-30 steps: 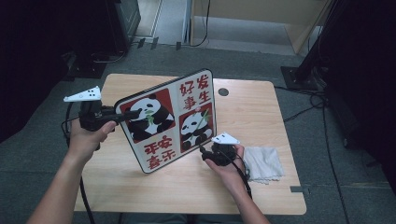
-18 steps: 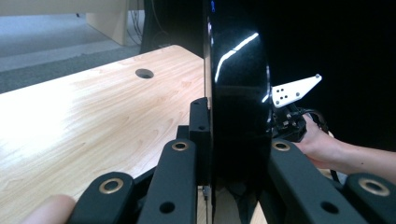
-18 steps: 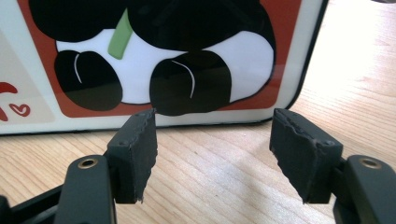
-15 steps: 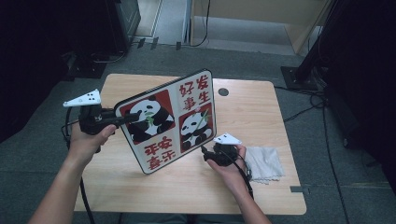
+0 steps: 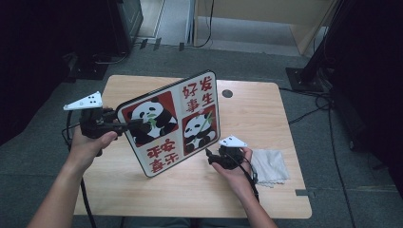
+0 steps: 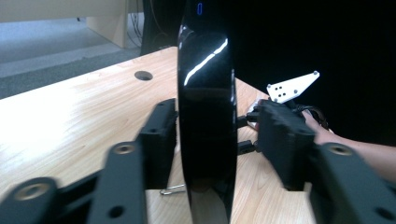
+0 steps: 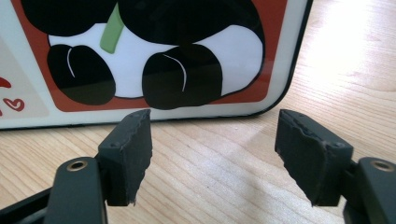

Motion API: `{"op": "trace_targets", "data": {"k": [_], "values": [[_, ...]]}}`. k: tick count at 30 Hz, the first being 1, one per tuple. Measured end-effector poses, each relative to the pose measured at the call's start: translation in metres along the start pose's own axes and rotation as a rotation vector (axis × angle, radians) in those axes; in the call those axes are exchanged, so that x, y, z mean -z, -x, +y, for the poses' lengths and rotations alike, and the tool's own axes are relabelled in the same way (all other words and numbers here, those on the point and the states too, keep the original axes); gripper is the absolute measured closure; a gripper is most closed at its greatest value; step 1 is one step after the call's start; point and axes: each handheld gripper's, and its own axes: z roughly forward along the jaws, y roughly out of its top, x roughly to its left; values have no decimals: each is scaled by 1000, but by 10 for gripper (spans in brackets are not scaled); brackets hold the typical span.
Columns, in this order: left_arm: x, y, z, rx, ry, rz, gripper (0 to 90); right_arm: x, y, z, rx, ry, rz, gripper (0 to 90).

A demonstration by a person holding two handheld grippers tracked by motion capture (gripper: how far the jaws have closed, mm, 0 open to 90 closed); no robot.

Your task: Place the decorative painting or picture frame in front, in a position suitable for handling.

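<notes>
A square board (image 5: 171,123) printed with two pandas and red characters stands tilted on its lower corner on the wooden table (image 5: 256,109). My left gripper (image 5: 138,124) is shut on its left edge. In the left gripper view the board's glossy black rim (image 6: 205,116) runs upright between my jaws (image 6: 217,140). My right gripper (image 5: 211,156) rests on the table just right of the board's lower right corner, open and holding nothing. In the right gripper view, the board's panda print (image 7: 154,56) stands just beyond the open right gripper (image 7: 212,140).
A grey cloth (image 5: 270,166) lies on the table right of my right hand. A round cable hole (image 5: 227,93) sits near the table's far edge. Black stands and cables (image 5: 313,76) sit on the floor to the right.
My left gripper has sunk slightly with the board. The right gripper has edged a little to the right, still open.
</notes>
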Motion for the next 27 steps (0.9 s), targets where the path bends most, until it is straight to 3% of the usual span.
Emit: {"op": "trace_targets", "data": {"k": [9,12,16,27], "values": [[15,5,0,-25,-17,66,195,2,1,0,-2,-5,-3,233],[19,7,-1,-30,-32,75,132,2,1,0,1,-9,-3,180],[22,9,-3,-29,-48,119,26,2,1,0,0,-11,-10,132],[45,7,-20,-11,3,224,0,13,5,1,7,-6,-11,21]]}}
